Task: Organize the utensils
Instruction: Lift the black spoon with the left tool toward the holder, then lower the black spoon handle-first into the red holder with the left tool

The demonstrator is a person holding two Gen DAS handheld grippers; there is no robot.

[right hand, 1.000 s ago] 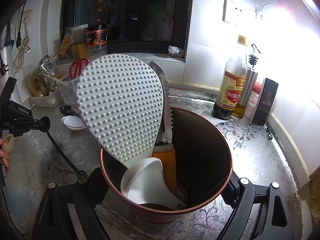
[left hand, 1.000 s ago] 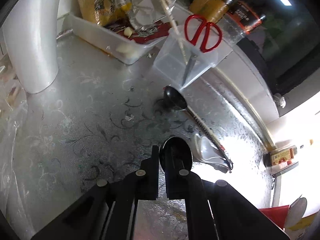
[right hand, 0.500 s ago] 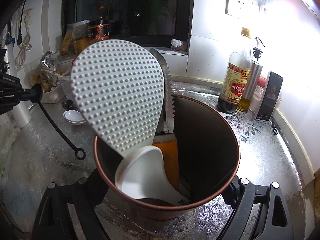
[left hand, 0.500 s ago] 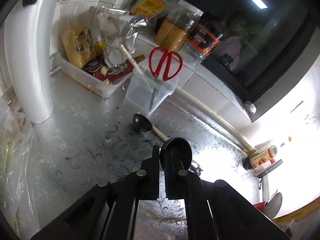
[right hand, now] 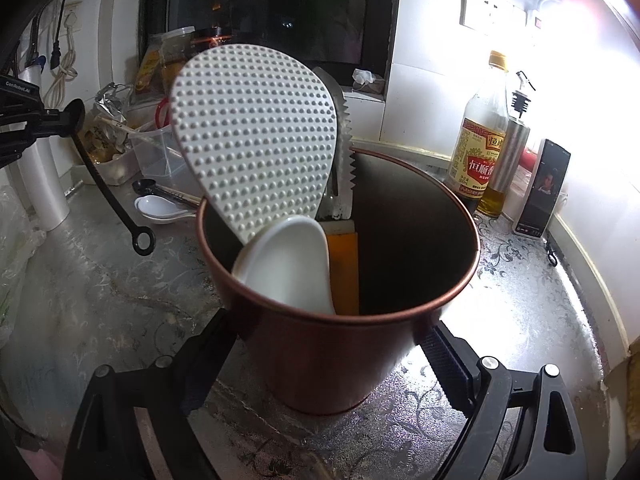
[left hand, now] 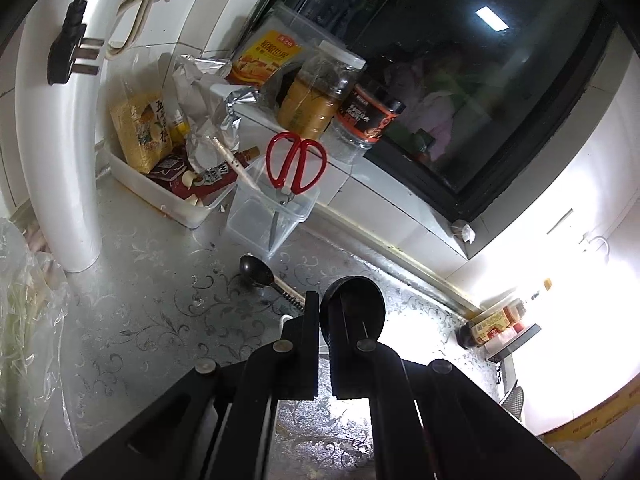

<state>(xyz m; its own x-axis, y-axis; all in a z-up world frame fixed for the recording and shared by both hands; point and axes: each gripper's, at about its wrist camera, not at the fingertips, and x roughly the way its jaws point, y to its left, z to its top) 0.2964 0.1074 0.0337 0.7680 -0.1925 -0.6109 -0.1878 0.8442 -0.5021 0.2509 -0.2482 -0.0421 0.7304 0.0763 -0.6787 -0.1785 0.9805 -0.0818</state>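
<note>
Black and slim, the long-handled spoon (right hand: 105, 184) hangs pinched at its bowl in the left gripper (left hand: 320, 312), ring end dangling clear of the counter, to the left of the copper utensil cup (right hand: 340, 320). Carry it over the rim and lower it ring-first into the empty side, right of the rice paddle (right hand: 256, 140). Flanking the cup, the right gripper (right hand: 320, 344) has just been spreading; whether its pads press the wall I cannot tell.

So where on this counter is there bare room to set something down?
Bare counter lies between the copper utensil cup and the white pipe; more lies right of the cup, before the vinegar bottle. Crowded: the back corner around the clear box with red scissors.
</note>
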